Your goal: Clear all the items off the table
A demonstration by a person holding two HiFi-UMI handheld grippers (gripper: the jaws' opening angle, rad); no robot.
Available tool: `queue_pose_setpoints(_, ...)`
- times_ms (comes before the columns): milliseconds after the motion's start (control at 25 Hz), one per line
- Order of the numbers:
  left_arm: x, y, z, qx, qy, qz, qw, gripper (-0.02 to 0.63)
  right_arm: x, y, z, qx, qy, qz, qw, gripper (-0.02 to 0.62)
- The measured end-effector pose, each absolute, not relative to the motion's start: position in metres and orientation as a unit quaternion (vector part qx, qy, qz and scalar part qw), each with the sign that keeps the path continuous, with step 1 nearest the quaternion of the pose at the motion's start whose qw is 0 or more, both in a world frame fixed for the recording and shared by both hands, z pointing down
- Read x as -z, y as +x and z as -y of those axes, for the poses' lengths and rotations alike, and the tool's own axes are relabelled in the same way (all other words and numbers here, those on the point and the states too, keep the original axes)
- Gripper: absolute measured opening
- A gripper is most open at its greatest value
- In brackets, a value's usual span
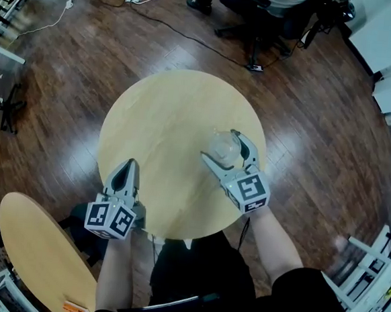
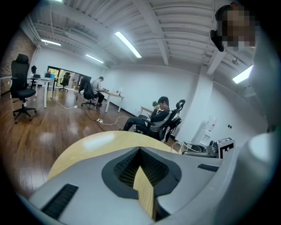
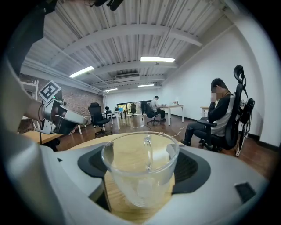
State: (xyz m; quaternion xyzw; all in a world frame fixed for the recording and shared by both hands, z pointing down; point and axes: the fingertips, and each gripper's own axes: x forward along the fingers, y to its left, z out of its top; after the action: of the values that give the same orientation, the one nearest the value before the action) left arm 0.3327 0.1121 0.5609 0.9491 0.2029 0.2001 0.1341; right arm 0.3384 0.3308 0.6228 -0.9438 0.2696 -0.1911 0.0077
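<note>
The right gripper [image 1: 220,146] has its jaws spread wide, pressed on either side of an upright clear glass cup [image 3: 140,176] at the right side of the round wooden table [image 1: 165,109]; whether the cup touches the tabletop is unclear. The left gripper [image 1: 129,164], jaws together and empty, hovers at the table's near left edge

- My head view sits high above and looks steeply down on the round table [image 1: 165,116], with the left gripper [image 1: 129,163] and right gripper [image 1: 218,145] low in frame.
- My left gripper view rides just behind its jaws and faces almost level across the tabletop.
- My right gripper view does likewise, tight on a glass cup [image 3: 140,169].
- Both gripper views share the seated person [image 2: 160,112].
</note>
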Motion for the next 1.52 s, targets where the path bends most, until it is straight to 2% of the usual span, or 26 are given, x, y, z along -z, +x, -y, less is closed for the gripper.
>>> queue_pose_setpoints(440,-0.491,0.313,-0.034,-0.102,0.972,-0.151,0.146,0.002,-0.524,0.357,-0.269,0.107,-0.944,-0.311,-0.033,0.422)
queue_pose_setpoints(840,-0.444,0.244,0.084,-0.044,0.987,-0.055,0.141,0.002,-0.451,0.331,-0.125,0.047,-0.901,-0.429,-0.043,0.422)
queue_pose_setpoints(1000,-0.433,0.186,0.154,-0.023,0.989,0.03,0.144,0.002,-0.438,0.299,-0.027,0.03,-0.85,-0.526,-0.028,0.422)
queue_pose_setpoints(1160,-0.429,0.11,0.229,-0.005,0.983,0.112,0.148,0.002,-0.43,0.233,0.091,0.014,-0.784,-0.62,-0.031,0.42)
queue_pose_setpoints(1520,-0.422,-0.116,0.389,0.027,0.938,0.316,0.137,0.002,-0.417,0.059,0.31,-0.005,-0.64,-0.769,-0.013,0.42)
